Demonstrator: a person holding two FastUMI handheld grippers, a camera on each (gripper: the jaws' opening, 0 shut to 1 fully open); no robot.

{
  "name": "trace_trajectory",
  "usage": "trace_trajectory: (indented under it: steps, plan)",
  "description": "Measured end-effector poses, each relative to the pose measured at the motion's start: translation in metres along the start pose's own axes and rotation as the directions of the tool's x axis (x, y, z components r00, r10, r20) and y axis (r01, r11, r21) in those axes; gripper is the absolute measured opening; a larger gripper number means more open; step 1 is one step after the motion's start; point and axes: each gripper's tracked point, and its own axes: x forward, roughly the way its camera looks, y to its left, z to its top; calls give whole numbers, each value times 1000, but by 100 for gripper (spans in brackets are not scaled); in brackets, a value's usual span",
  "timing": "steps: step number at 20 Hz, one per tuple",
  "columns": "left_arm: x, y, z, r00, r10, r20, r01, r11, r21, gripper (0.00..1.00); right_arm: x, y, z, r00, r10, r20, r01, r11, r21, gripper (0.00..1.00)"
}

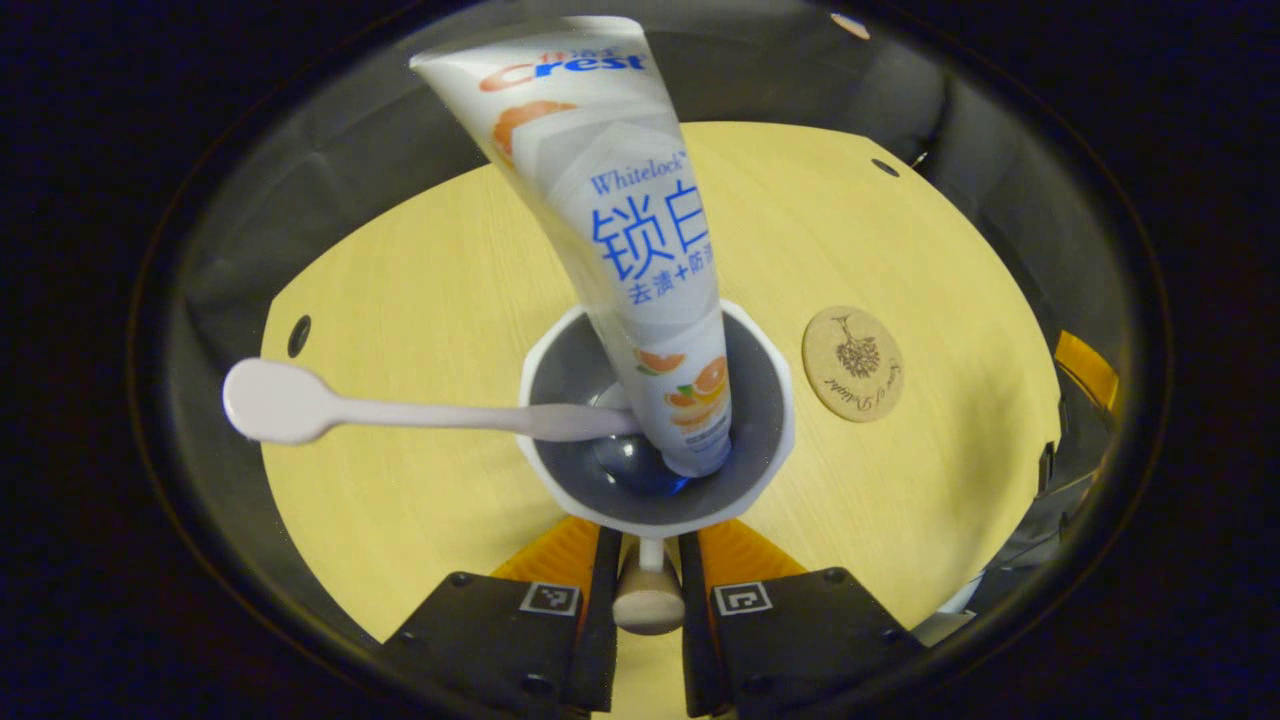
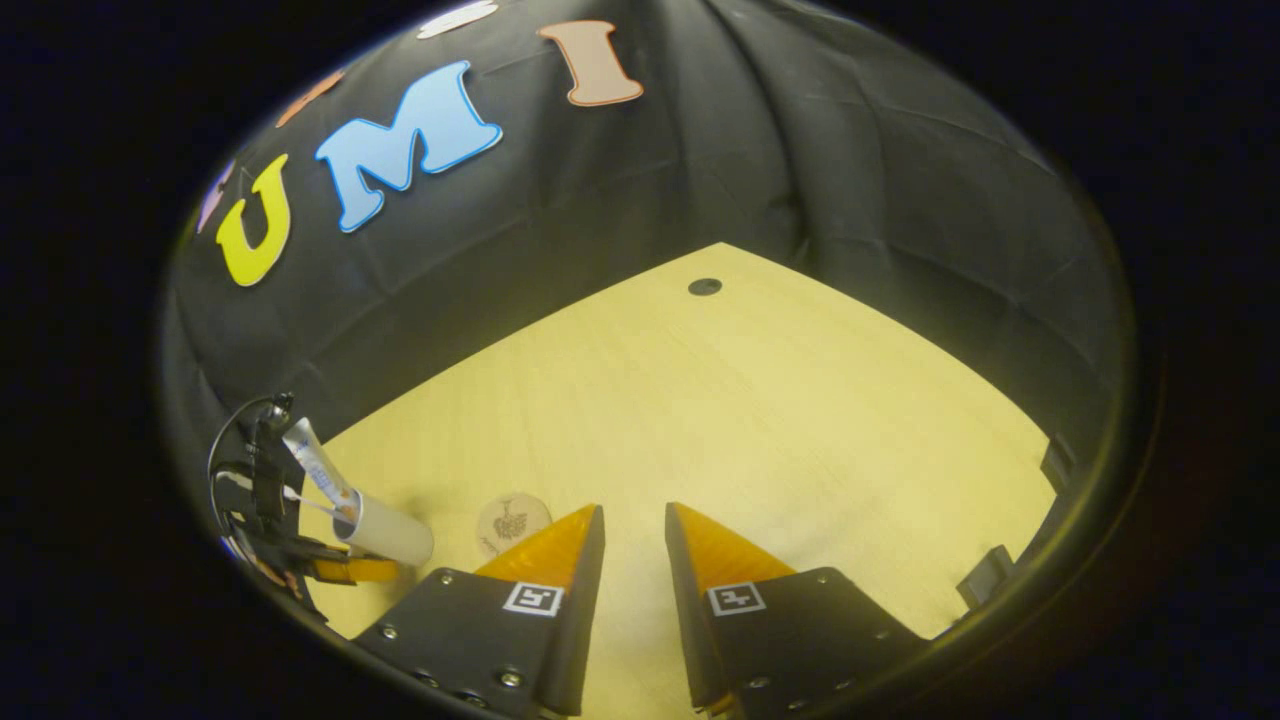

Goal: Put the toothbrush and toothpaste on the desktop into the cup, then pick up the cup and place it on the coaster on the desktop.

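A white cup (image 1: 780,420) with a grey inside sits in the middle of the left gripper view. A toothpaste tube (image 1: 640,260) stands in it, cap down, and a pale toothbrush (image 1: 330,405) leans out over its left rim. My left gripper (image 1: 650,535) is shut on the cup's handle (image 1: 648,597). A round cork coaster (image 1: 852,362) lies on the desktop to the cup's right. The right gripper view has the cup (image 2: 390,537), the tube (image 2: 318,468), the left gripper (image 2: 350,570) and the coaster (image 2: 512,522) at the lower left. My right gripper (image 2: 635,530) is open and holds nothing.
The desktop (image 1: 420,300) is light yellow wood with small round cable holes (image 1: 299,335) (image 2: 704,287) near its edges. Black cloth walls close in around it. Bare wood stretches ahead of the right gripper.
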Motion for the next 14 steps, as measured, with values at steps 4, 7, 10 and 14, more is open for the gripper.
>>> trace_trajectory:
  steps: [4, 7, 10, 14]
  plan:
    - [-9, -14, 10, 1000, -6, 18, 5, 999, 48, 34, 0, -3, 4, 1000, -1, 3, 1, 1000, 0, 39]
    - [-16, -32, 29, 999, -11, 46, 7, 995, 99, 34, 0, -5, 6, 1000, -2, 5, 2, 1000, 2, 38]
    - [-11, -61, 38, 998, -37, 52, 30, 990, 137, 34, -3, -10, 9, 1000, -6, 9, 6, 1000, 7, 38]
    - [-4, -86, 44, 996, -71, 44, 64, 985, 160, 34, -7, -24, 13, 1000, -18, 14, 18, 1000, 22, 38]
